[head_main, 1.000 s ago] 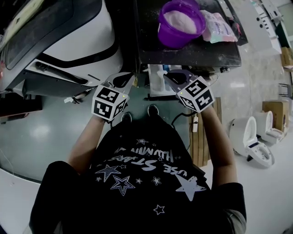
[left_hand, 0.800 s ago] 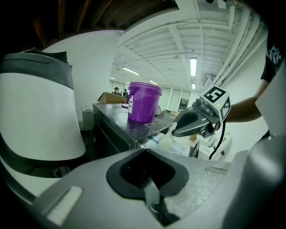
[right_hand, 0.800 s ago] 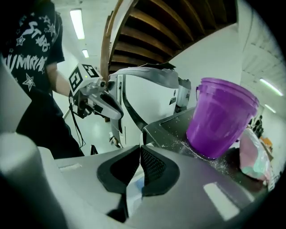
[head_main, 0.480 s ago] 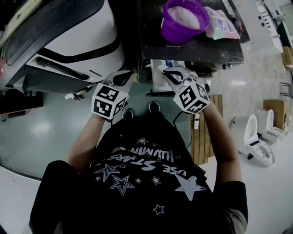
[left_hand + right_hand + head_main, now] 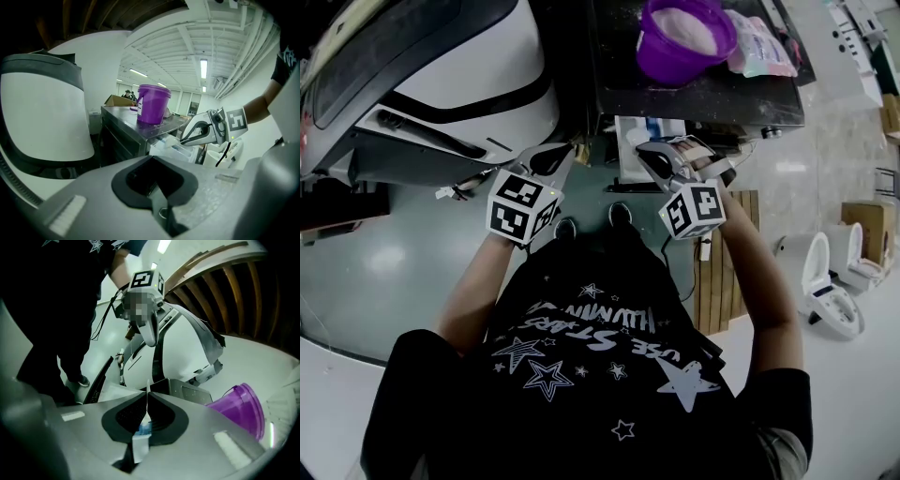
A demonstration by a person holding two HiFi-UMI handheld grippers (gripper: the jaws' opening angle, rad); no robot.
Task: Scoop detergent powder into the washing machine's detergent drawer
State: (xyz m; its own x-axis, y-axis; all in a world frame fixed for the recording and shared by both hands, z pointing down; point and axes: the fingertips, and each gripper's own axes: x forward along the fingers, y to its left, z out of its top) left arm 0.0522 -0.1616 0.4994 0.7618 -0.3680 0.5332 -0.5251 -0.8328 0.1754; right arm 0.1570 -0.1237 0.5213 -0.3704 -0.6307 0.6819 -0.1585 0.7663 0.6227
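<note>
A purple bucket (image 5: 684,37) of white detergent powder stands on a dark metal table (image 5: 703,101), with a detergent bag (image 5: 759,42) beside it. Under the table's front edge a white detergent drawer (image 5: 630,150) sticks out. My right gripper (image 5: 654,155) hovers just over it, shut on a thin white scoop (image 5: 174,140) that appears edge-on between its jaws (image 5: 148,401). My left gripper (image 5: 565,150) is shut with nothing in it, held left of the drawer beside the white washing machine (image 5: 459,84). The left gripper view shows the bucket (image 5: 152,103) on the table beyond the drawer (image 5: 180,152).
White toilet fixtures (image 5: 825,281) and a cardboard box (image 5: 862,230) stand on the floor at the right. A wooden pallet (image 5: 717,281) lies beside the person's feet (image 5: 619,216). The washing machine's curved body (image 5: 42,117) fills the left side.
My right gripper has turned about its axis and drawn slightly back toward the person, still holding the scoop. The left gripper has barely moved.
</note>
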